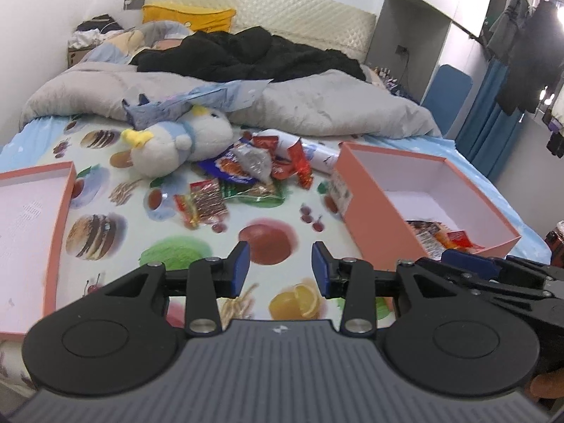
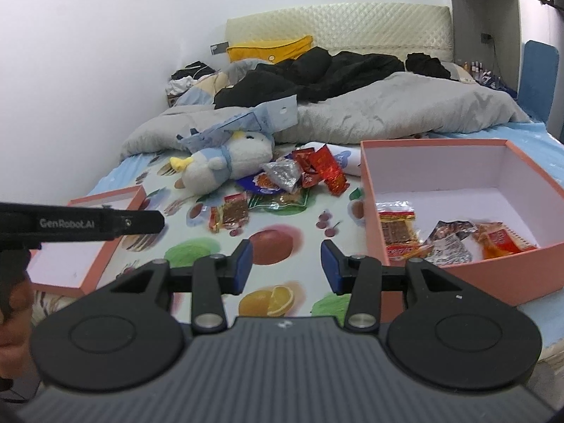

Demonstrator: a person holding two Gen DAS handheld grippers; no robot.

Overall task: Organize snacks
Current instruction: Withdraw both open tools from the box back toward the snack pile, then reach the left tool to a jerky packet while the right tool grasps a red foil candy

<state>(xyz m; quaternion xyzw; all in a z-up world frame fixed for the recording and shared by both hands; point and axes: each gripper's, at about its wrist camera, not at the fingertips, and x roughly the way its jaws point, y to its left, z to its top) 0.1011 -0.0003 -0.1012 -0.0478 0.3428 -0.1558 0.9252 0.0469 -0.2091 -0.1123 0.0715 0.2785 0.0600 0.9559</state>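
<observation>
A heap of snack packets (image 1: 253, 165) (image 2: 285, 179) lies mid-bed on a fruit-print sheet, with one brown-and-red packet (image 1: 206, 202) (image 2: 231, 216) nearest me. A pink box (image 1: 373, 190) (image 2: 507, 278) stands to the right and holds a few packets (image 1: 440, 236) (image 2: 398, 234). Its pink lid (image 1: 60, 218) (image 2: 105, 257) lies inside up at the left. My left gripper (image 1: 281, 264) hovers open over the sheet, short of the heap, nothing between its blue pads. My right gripper (image 2: 286, 264) is open too, empty, beside the box's near left corner.
A white-and-blue plush duck (image 1: 183, 141) (image 2: 225, 162) lies just behind the snacks, under a torn blue paper bag (image 1: 197, 100). A rumpled grey duvet (image 1: 317, 105) (image 2: 387, 105) and black clothes fill the far bed. The left gripper's body (image 2: 81, 225) crosses the right wrist view.
</observation>
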